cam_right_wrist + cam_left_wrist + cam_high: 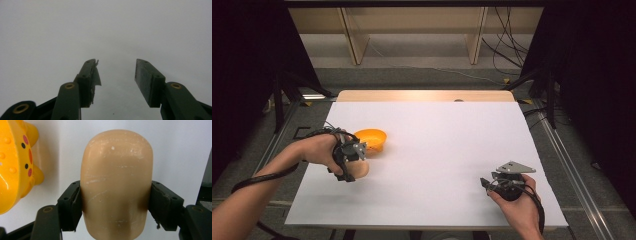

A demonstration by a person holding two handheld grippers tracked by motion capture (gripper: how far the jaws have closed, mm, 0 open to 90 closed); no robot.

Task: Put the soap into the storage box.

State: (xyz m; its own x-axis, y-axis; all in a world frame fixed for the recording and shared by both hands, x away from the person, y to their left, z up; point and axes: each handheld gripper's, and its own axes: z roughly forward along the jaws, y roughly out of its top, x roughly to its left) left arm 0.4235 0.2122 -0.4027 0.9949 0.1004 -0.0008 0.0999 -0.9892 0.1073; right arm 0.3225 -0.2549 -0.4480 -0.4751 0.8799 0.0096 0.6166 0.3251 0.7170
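A tan, rounded block (117, 185) sits clamped between the jaws of the left gripper (348, 156), low over the white table (437, 145), just beside an orange bowl (372, 139). Likely next: carrying it into the bowl. The right gripper (115, 75) rests apart, jaws spread and empty.

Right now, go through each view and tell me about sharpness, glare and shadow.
High view: evenly lit white table, dark surroundings, soft shadow beside the orange bowl. Left gripper view: the tan rounded object is sharp, its scuffs plain, shaded where the jaws press; the bowl's rim shows glare. Right gripper view: dim and grey, the right gripper jaws fairly sharp against the featureless surface.
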